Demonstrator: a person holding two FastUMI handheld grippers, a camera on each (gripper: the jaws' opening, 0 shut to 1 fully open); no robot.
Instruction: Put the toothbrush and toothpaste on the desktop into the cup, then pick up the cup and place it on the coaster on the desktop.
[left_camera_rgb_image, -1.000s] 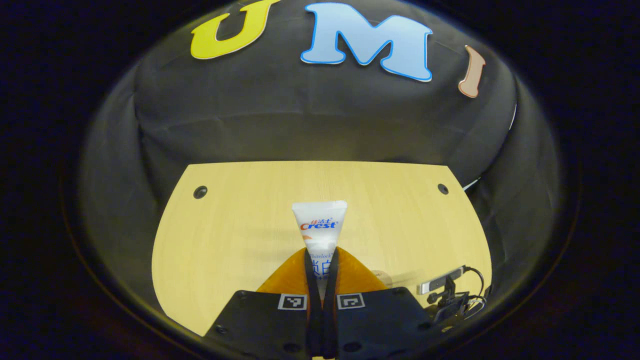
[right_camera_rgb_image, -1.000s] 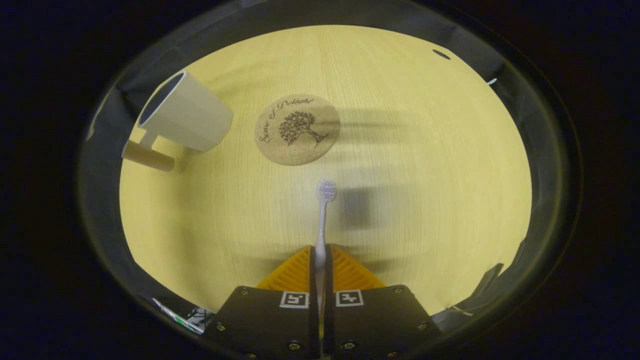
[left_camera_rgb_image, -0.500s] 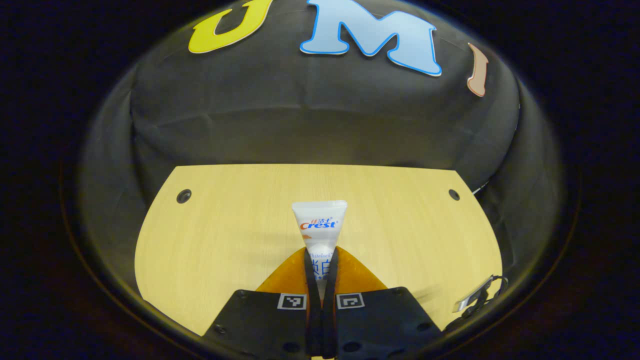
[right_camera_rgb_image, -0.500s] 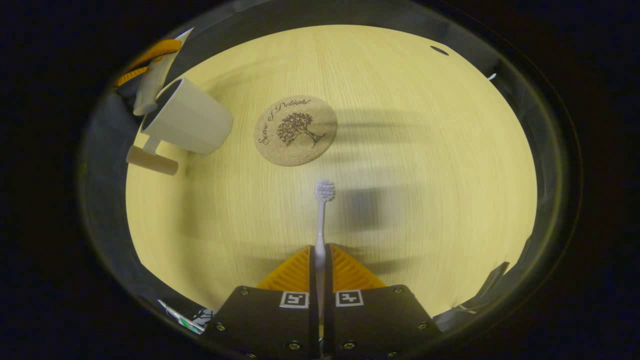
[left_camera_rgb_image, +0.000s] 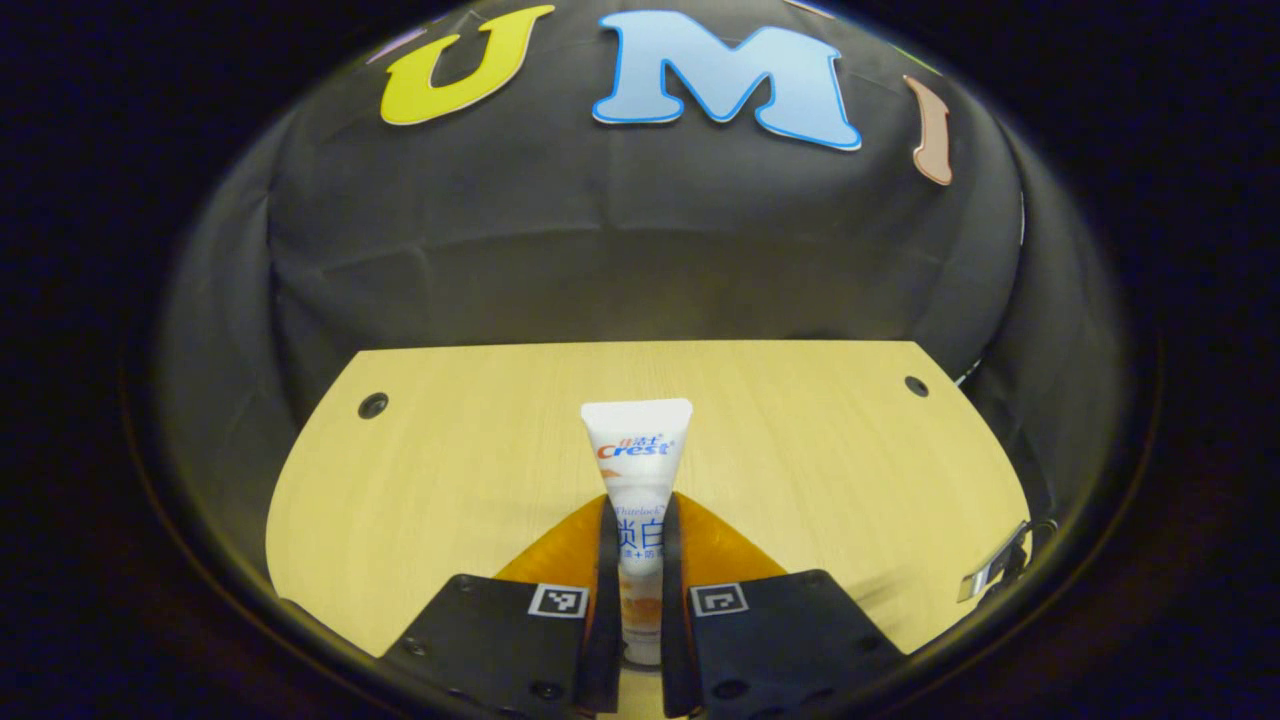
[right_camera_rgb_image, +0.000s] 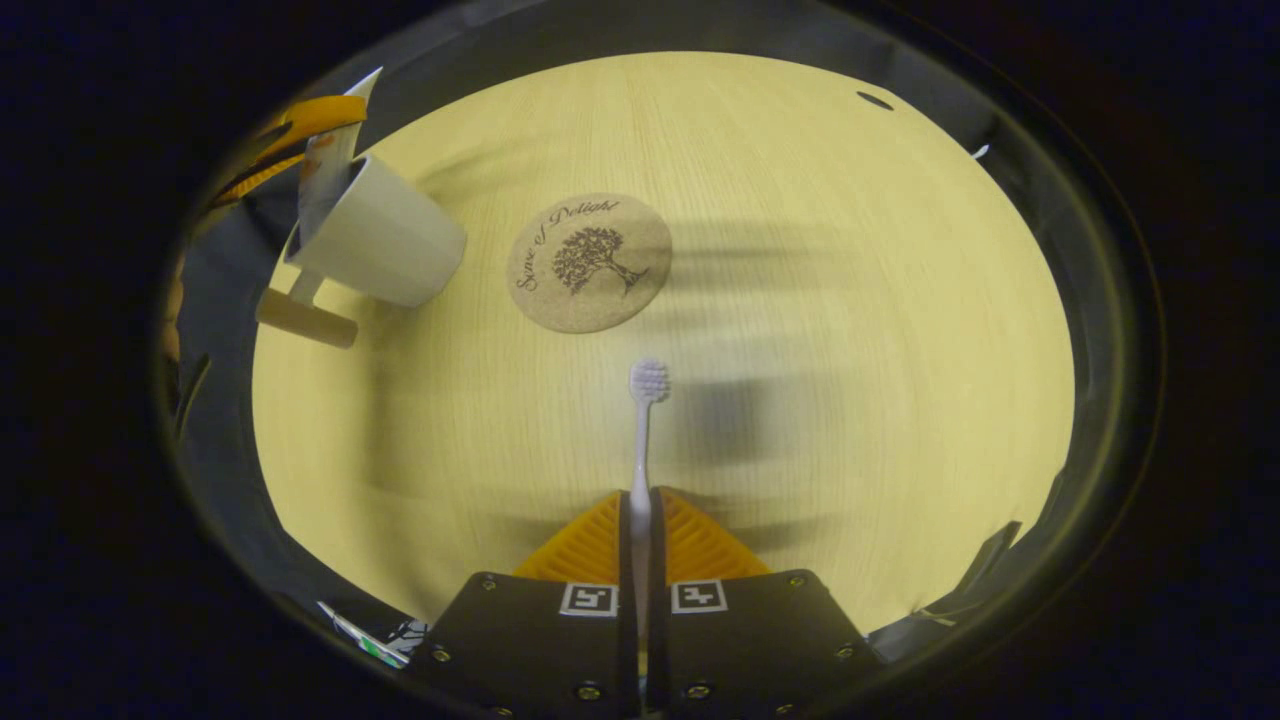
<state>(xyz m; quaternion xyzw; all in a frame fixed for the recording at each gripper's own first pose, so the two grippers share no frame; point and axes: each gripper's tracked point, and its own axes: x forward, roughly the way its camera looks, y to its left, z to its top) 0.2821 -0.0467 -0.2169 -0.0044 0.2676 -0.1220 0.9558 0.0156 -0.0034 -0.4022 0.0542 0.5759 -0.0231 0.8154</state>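
While upright, toothpaste (left_camera_rgb_image: 638, 470) stands between the left hand-held gripper (left_camera_rgb_image: 636, 560) fingers.

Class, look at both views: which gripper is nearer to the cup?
Left. The left gripper is at the cup rim, lowering the toothpaste inside. The right gripper holds the toothbrush well away, nearer than the coaster.

Left gripper (left_camera_rgb_image: 634, 560) jaws have parted slightly; the toothpaste (left_camera_rgb_image: 636, 470) now sits loosely between them, more of the tube showing. In the right gripper view, the toothpaste has dropped lower into the cup (right_camera_rgb_image: 378, 238), which stood empty a second ago.
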